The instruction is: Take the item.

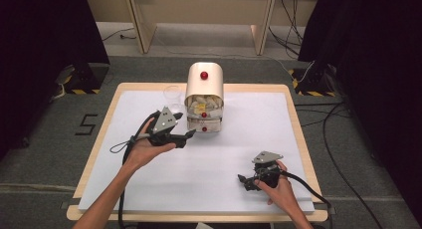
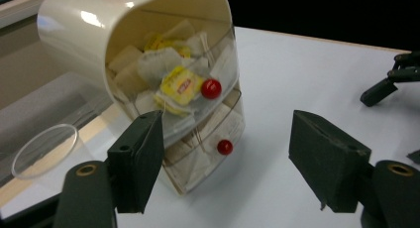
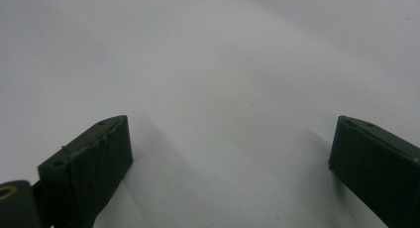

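Observation:
A cream rounded tea-bag box stands at the back middle of the table, with red knobs on its top and on its two clear front compartments. In the left gripper view the upper compartment holds several tea bags behind a red knob; the lower drawer has its own red knob. My left gripper hovers just left of and in front of the box, pointing at it, jaws open with nothing between them. My right gripper rests low near the table's front right, open over bare table surface.
A clear glass cup stands just left of the box, close to my left gripper. The white table top has a wooden rim. Cables trail off the front edge, and dark curtains flank both sides.

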`<state>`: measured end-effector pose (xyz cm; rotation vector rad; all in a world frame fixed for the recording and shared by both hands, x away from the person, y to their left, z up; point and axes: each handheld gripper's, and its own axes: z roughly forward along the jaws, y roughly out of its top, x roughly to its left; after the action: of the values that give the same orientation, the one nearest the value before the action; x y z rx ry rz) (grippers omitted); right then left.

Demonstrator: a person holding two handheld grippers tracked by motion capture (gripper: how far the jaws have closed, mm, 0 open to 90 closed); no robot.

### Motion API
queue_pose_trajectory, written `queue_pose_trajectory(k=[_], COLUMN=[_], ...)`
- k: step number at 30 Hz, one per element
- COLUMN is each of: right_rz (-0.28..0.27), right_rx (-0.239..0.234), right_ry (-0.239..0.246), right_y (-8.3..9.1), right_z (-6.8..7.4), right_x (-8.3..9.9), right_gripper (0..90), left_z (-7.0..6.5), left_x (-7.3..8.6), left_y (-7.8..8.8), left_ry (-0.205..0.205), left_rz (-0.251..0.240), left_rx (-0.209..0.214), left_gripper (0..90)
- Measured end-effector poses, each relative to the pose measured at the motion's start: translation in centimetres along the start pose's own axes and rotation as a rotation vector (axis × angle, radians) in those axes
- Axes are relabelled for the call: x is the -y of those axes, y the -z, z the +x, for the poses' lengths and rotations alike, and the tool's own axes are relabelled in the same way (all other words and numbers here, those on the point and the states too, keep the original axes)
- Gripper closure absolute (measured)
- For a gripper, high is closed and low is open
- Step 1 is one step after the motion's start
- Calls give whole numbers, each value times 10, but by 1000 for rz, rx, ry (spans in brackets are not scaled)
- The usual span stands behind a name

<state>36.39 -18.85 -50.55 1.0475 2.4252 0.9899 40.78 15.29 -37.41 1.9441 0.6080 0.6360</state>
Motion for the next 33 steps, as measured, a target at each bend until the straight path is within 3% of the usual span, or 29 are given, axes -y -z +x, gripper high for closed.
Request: queue_pose_trajectory(k=[6,20,25,33], right_rz=[0,-2,-1,-1], right_rx=[0,0,0,0], right_ry=[0,2,1,2], right_y=[0,0,0,0], right_z=[0,0,0,0], right_x=[0,0,0,0], right_gripper=[34,33,33,33], left_z=[5,12,12,17], left_x=[-15,-16,-20,-20], left_y=[-17,-33,-39,-57], left_ry=[8,39,11,-26], left_rz=[15,18,29,96], left_rx=[22,13,5,-8], left_gripper=[336,355,355,338])
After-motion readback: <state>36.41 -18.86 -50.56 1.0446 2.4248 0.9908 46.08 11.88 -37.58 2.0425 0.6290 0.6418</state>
